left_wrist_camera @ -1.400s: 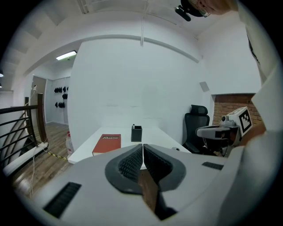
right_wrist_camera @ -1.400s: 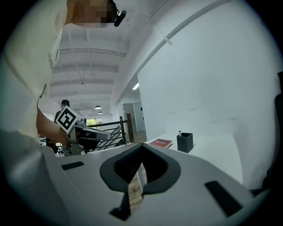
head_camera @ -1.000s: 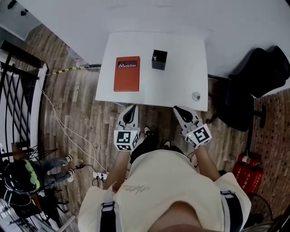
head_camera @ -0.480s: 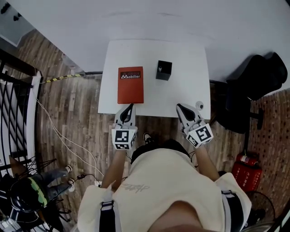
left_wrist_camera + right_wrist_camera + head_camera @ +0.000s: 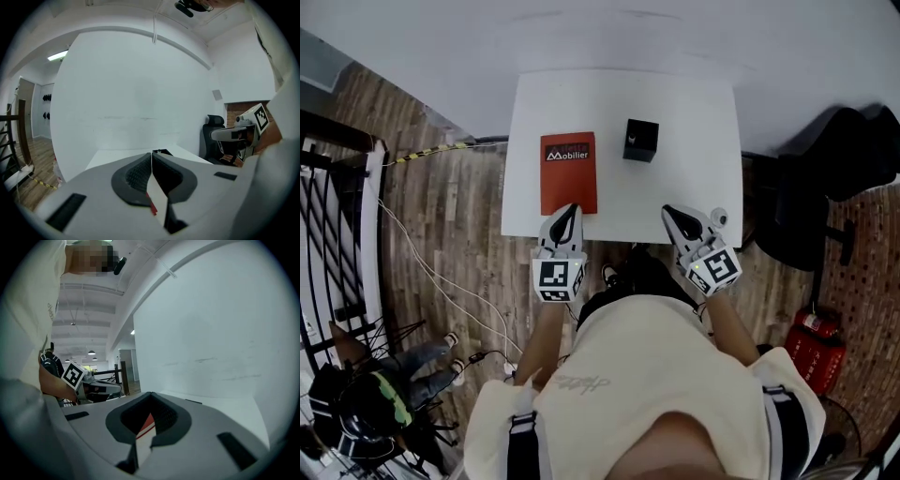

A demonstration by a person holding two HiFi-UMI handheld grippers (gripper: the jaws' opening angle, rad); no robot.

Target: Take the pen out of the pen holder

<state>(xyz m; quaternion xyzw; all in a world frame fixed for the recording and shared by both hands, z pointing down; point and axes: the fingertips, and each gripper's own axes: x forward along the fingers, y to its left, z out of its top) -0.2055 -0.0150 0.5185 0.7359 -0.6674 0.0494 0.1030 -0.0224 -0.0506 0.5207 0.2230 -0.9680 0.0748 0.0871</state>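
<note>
Head view: a white table (image 5: pixel 698 112) carries a red book (image 5: pixel 568 172) and, right of it, a black holder (image 5: pixel 640 140). The left gripper (image 5: pixel 573 208) hovers over the book's near end and the right gripper (image 5: pixel 668 210) at the near edge. Both have jaws pressed together, empty. The holder lies ahead between them, somewhat nearer the right. The pen isn't discernible, presumably upright inside.
</note>
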